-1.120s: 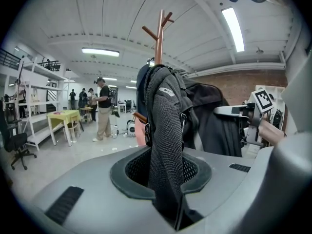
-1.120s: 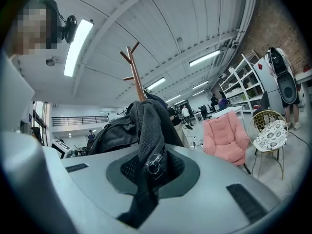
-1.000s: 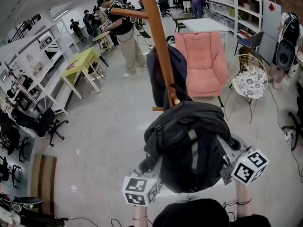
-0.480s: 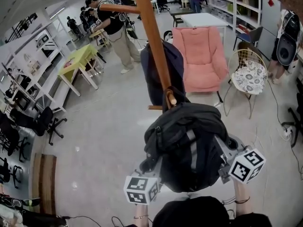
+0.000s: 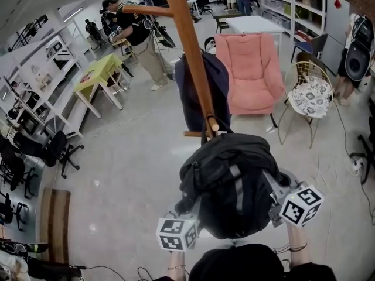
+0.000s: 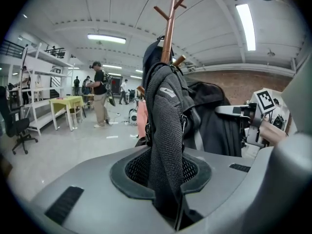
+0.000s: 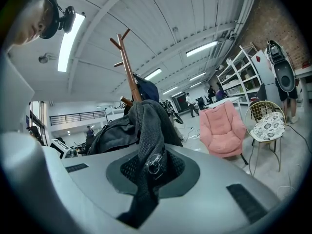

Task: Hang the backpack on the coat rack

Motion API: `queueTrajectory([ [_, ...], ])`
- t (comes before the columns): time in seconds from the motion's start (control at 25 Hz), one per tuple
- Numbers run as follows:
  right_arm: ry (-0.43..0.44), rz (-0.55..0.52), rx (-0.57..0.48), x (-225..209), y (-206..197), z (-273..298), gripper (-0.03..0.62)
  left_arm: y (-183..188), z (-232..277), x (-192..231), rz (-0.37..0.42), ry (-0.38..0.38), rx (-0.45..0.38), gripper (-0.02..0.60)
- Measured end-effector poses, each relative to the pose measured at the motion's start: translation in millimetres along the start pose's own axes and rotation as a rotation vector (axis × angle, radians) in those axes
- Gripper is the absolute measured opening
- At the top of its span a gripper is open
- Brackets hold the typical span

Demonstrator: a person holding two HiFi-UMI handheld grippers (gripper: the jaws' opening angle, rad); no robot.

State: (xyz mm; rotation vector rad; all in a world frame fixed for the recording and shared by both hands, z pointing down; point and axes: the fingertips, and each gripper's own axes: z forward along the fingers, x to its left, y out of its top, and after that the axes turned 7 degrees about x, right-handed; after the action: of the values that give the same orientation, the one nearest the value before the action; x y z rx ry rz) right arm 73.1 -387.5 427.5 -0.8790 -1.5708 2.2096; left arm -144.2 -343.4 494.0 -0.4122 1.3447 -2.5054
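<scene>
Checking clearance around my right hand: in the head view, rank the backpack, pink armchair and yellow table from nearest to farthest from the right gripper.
1. backpack: gripped by the right gripper itself.
2. pink armchair: ahead, past the coat rack.
3. yellow table: far off, left.

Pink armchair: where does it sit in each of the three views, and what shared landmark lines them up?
Head view: pink armchair upper centre-right, just right of the coat rack pole.
Left gripper view: only a pink sliver near centre, left of the backpack strap.
Right gripper view: right of centre, on the floor.
Shared landmark: the coat rack pole, left of the armchair in the head and right gripper views.
</scene>
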Motion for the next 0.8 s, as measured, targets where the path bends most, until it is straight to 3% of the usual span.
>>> queueTrajectory([
  [0.52, -0.006, -0.013, -0.018, -9.6, -11.5, 10.1, 0.034, -8.7, 10.3, 9.3, 0.005, 0.026, -0.019, 0.098],
  [0.8, 0.004, -0.047, -0.030, -17.9, -12.2, 18.3, 0.037, -8.1, 20.8, 17.5, 0.022, 0.044, -0.049, 0.152],
])
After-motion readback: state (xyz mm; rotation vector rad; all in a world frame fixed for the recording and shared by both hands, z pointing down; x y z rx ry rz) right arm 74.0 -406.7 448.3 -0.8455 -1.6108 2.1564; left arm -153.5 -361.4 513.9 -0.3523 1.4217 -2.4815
